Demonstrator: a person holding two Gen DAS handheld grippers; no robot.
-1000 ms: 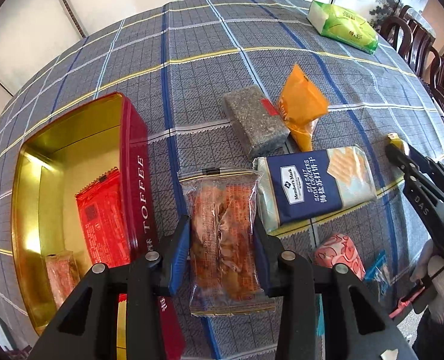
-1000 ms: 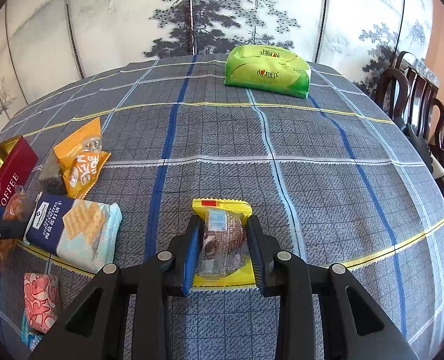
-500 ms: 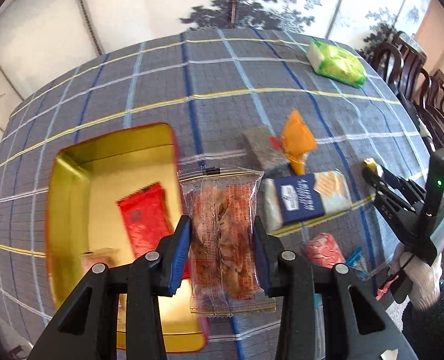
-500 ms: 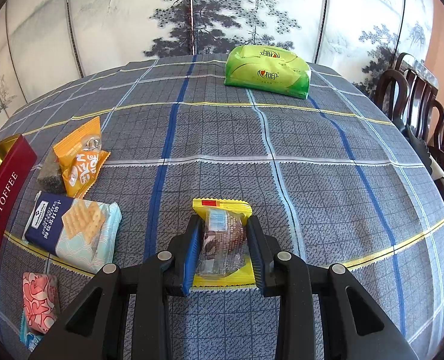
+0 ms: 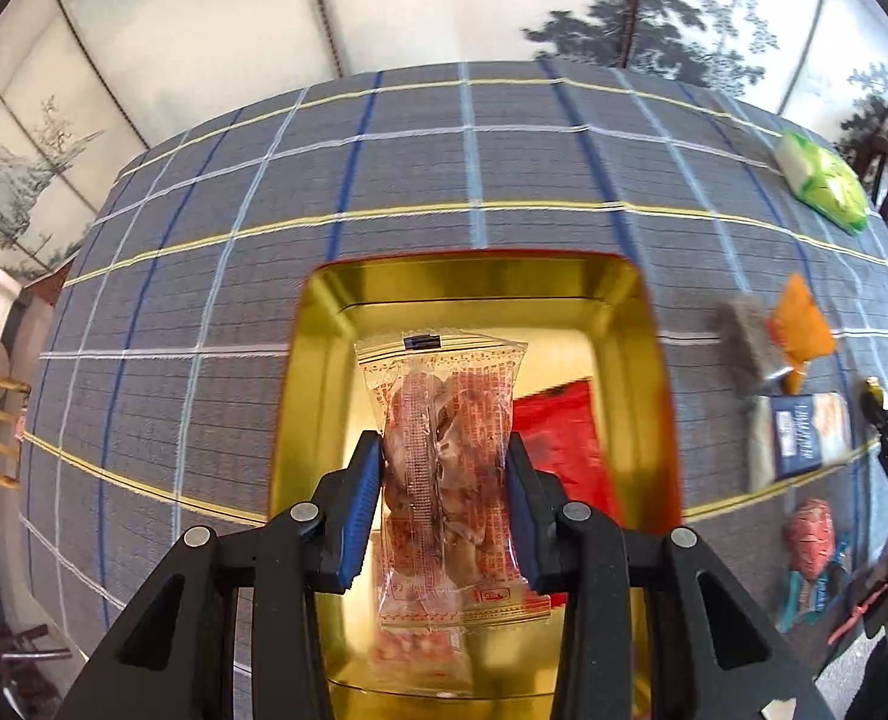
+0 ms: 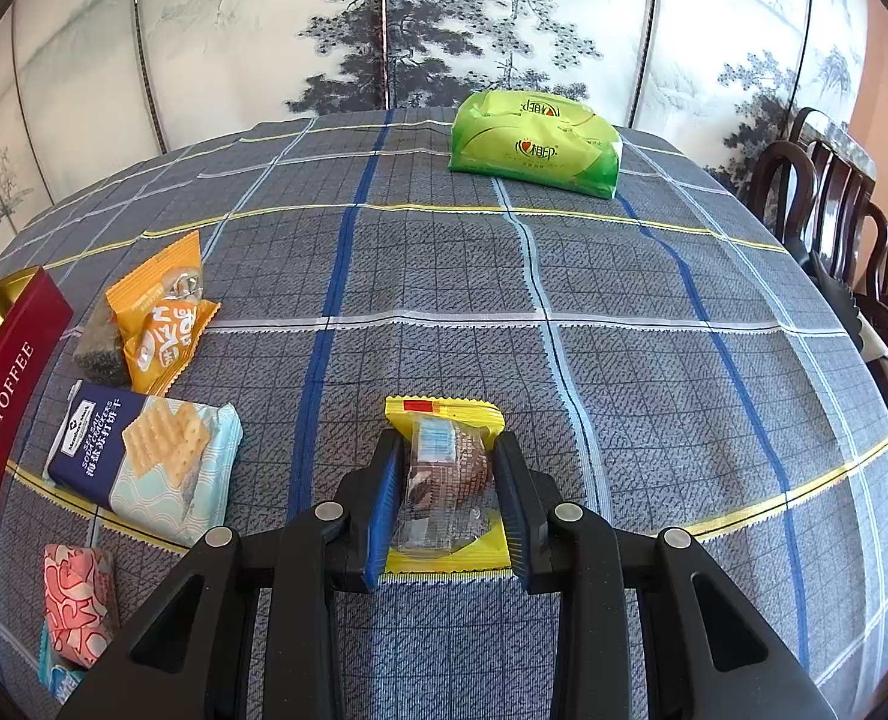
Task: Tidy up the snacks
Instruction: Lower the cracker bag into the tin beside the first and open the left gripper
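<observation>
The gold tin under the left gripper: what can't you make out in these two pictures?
- Gold tin, left wrist view: the clear snack packet in the left gripper hides much of its floor.
- Red packet inside: half covered, print unreadable.
- Snacks at that view's right edge, such as the cracker pack: motion-blurred.
- Right wrist view: the tin is cut off by the left edge.
</observation>
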